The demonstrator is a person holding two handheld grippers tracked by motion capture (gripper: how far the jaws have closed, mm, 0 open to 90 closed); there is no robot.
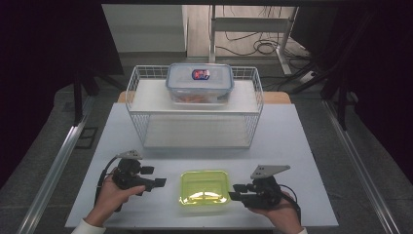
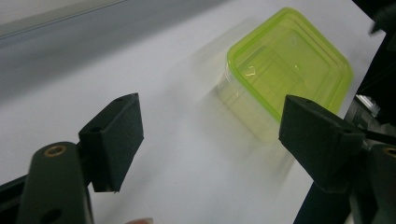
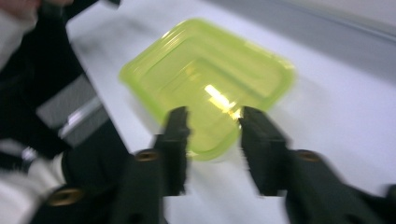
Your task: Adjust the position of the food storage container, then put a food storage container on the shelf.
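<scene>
While both hands rest near table's front edge, we note lime-green container (image 1: pixel 204 187) on white table (image 1: pixel 292 146) between grippers, just inside front edge, lid on. Left gripper (image 1: pixel 155 183) beside container's left side, apart from it; jaws wide, nothing between. Right gripper (image 1: pixel 236 191) close by container's right side; jaws part-open, narrower gap, nothing held; contact we cannot tell, view blurred. Farther back, white wire basket (image 1: pixel 256 92) at table's rear edge. Clear lidded box (image 1: pixel 199 83) sits on its upper shelf.
</scene>
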